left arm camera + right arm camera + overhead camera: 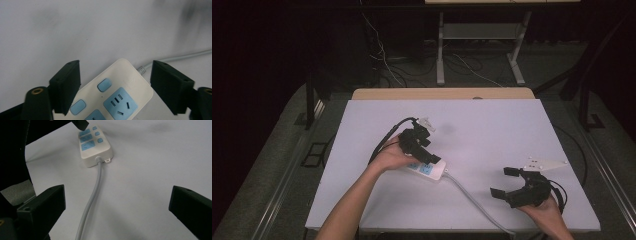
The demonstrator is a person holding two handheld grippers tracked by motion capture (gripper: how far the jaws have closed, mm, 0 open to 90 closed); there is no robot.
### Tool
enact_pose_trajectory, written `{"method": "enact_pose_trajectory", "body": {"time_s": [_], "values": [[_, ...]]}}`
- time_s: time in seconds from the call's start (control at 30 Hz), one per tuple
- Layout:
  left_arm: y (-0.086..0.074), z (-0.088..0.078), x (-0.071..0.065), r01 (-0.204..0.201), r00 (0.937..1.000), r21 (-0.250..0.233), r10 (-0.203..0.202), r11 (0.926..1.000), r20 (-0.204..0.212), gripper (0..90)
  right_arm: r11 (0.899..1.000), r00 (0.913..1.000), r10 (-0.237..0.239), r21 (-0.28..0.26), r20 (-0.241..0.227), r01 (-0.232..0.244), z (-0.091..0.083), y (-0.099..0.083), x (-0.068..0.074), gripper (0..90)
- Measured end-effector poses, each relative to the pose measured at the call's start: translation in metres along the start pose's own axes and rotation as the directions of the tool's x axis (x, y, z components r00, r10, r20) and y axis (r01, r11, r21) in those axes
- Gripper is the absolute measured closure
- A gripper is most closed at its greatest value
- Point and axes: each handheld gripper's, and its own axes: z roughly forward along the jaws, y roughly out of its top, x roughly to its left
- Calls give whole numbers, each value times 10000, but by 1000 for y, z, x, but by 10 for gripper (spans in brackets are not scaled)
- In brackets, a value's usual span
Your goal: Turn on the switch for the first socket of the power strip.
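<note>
One white power strip (428, 169) lies near the table's (492, 125) centre, its grey cord (472, 197) trailing to the near edge. The left gripper (115, 85) straddles it, jaws spread, not touching. The right gripper (507, 182) rests near right, jaws wide apart.

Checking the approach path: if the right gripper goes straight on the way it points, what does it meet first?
Probably the grey cord, which runs up between the open jaws of the right gripper, then the white power strip beyond it. Height above the table is unclear.

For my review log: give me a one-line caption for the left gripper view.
Left claw open astride the cord end of a white power strip with blue sockets, on a white table.
</note>
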Motion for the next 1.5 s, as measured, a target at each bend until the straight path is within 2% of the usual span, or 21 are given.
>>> {"method": "enact_pose_trajectory", "body": {"time_s": [0.07,0.1,0.23,0.27,0.6,0.77,1.17,1.5], "values": [[1,1,1,2,10000,13,-2,10000,-10,330,10000,10000,1,24,-6,-1,0,0,0,3],[1,2,1,-41,10000,56,41,10000,-2,330,10000,10000,1,24,-6,-1,0,0,0,3],[0,4,3,-102,9999,142,102,9998,-8,430,10000,10000,-5,19,10,5,0,0,0,3],[0,4,4,-179,9998,176,180,9997,-16,485,10000,10000,-4,23,9,4,0,0,0,3],[-4,10,12,-71,9997,457,59,9989,254,619,10000,10000,-23,49,21,23,1,-1,0,3],[-4,13,13,-230,9992,615,209,9978,345,685,10000,10000,-22,63,20,22,1,-1,0,3],[-7,21,17,-349,9990,953,321,9948,308,873,10000,10000,-43,88,-2,43,1,-1,-1,4],[-8,25,15,-414,9987,1087,380,9932,328,889,10000,10000,-5,9,59,5,-1,-1,-1,3]]}}
